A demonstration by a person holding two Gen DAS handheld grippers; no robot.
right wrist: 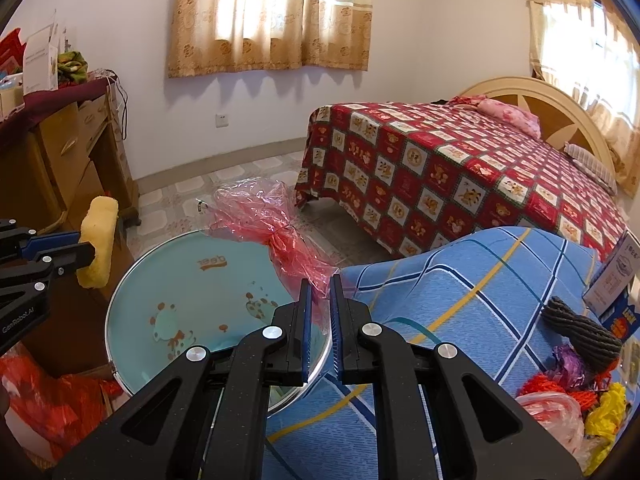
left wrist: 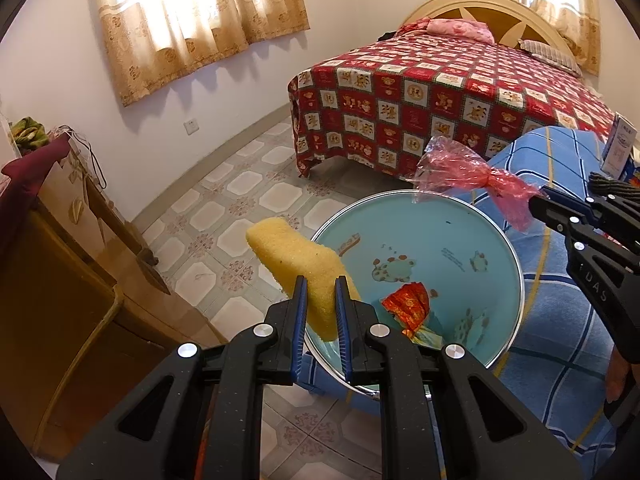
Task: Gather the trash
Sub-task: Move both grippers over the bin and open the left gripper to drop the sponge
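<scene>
My left gripper (left wrist: 321,280) is shut on a yellow sponge (left wrist: 296,264), held over the near left rim of a light blue basin (left wrist: 432,240). A red and gold wrapper (left wrist: 408,308) lies inside the basin. My right gripper (right wrist: 320,280) is shut on a pink plastic bag (right wrist: 260,212), which hangs over the basin's (right wrist: 192,300) far right rim. In the left wrist view the right gripper (left wrist: 538,200) comes in from the right with the pink bag (left wrist: 460,172). The right wrist view shows the left gripper (right wrist: 86,254) at the left edge, with the sponge (right wrist: 98,240) in it.
The basin rests against a blue plaid cover (right wrist: 460,292). More trash (right wrist: 568,392), a dark rolled cloth (right wrist: 580,328) and a white box (right wrist: 616,276) lie on it at the right. A bed with a red quilt (right wrist: 460,168) stands behind, a wooden dresser (left wrist: 72,248) to the left.
</scene>
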